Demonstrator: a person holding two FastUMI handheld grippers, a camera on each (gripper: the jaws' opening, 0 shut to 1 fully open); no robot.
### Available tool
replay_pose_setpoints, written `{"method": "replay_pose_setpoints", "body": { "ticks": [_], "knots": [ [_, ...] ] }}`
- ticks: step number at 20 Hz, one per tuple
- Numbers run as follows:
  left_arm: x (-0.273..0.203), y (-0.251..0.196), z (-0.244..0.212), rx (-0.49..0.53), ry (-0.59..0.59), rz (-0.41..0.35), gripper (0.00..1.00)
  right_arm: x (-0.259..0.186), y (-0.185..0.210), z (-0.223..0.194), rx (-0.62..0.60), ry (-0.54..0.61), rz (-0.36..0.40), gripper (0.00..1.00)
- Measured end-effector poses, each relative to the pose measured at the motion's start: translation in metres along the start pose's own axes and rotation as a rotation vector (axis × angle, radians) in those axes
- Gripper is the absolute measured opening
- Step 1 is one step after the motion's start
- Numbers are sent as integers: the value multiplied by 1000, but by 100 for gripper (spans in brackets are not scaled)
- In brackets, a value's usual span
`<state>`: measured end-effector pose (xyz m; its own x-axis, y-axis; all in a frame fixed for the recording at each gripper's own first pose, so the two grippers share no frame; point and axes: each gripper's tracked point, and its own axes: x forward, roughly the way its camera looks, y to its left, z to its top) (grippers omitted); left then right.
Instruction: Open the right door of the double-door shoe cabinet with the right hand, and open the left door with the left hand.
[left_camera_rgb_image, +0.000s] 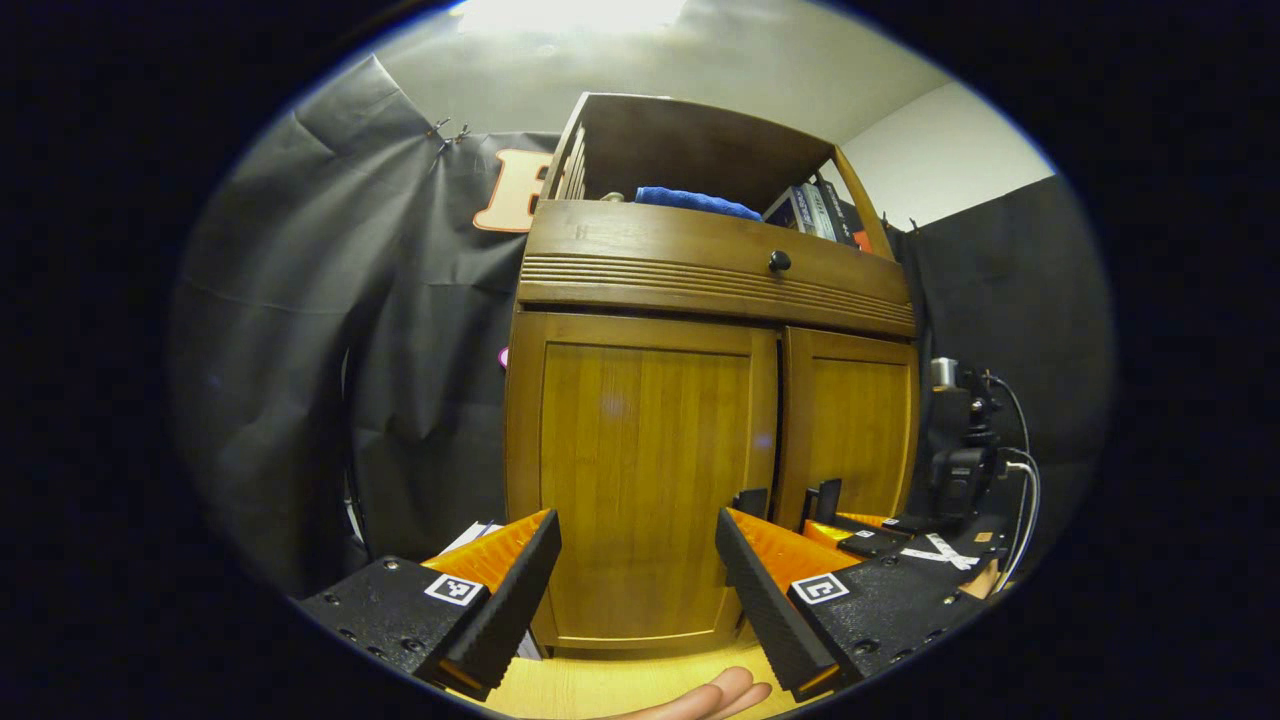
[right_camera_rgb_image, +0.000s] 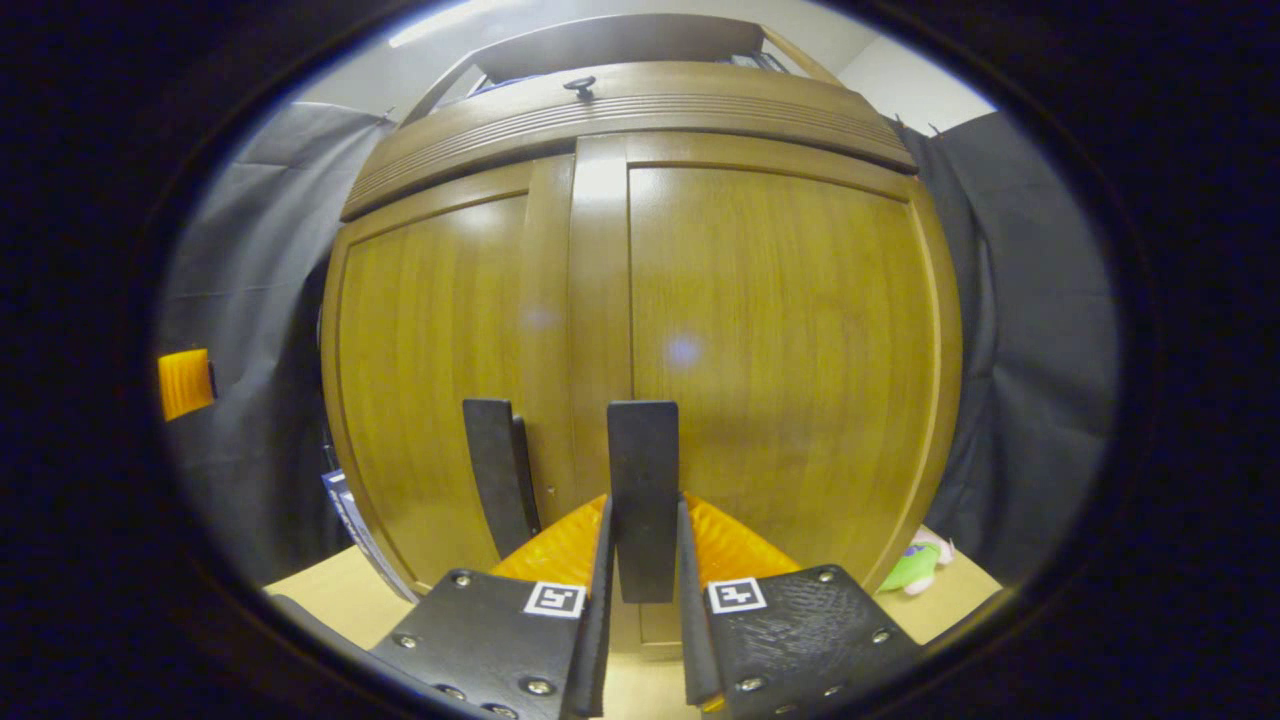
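The wooden shoe cabinet stands straight ahead with both doors shut. In the left gripper view the left door (left_camera_rgb_image: 640, 470) is wide and near, and the right door (left_camera_rgb_image: 850, 425) is narrower beyond it. Each door has a black upright handle by the middle seam: the left handle (right_camera_rgb_image: 495, 470) and the right handle (right_camera_rgb_image: 645, 470). My right gripper (right_camera_rgb_image: 645, 520) is shut on the right handle, which stands between its fingers; it also appears as the right gripper (left_camera_rgb_image: 850, 530) low at the seam. My left gripper (left_camera_rgb_image: 638, 520) hangs open in front of the left door, touching nothing.
Above the doors is a drawer with a dark knob (left_camera_rgb_image: 779, 261), and a shelf with a blue cloth (left_camera_rgb_image: 695, 202) and books (left_camera_rgb_image: 815, 210). A camera on a stand with cables (left_camera_rgb_image: 960, 460) is right of the cabinet. A green toy (right_camera_rgb_image: 915, 565) lies at its foot. A hand (left_camera_rgb_image: 700, 700) shows below.
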<state>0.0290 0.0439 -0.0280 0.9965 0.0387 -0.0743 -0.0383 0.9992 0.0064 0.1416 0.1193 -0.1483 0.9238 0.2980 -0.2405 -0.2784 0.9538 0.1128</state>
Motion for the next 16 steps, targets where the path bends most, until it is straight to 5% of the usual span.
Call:
{"method": "replay_pose_setpoints", "body": {
  "ticks": [1,5,9,10,12,13,16],
  "knots": [
    [0,-1,0,0,2,-2,96,-5,-2,-3,-12,5,7,34],
    [2,-6,-1,-4,5,-11,94,-16,-5,9,58,-23,65,2],
    [1,-10,-4,1,13,-14,94,-12,-11,11,46,-27,33,6],
    [0,-10,-4,2,13,-14,94,-8,-5,11,48,-32,50,14],
    [1,-9,-2,2,10,-16,94,-5,-1,19,42,-67,55,46],
    [1,-8,-2,2,9,-15,94,-5,1,23,38,-85,57,40],
    [2,-7,-3,1,10,-13,96,10,7,22,-26,-84,39,59]
  ]
}}
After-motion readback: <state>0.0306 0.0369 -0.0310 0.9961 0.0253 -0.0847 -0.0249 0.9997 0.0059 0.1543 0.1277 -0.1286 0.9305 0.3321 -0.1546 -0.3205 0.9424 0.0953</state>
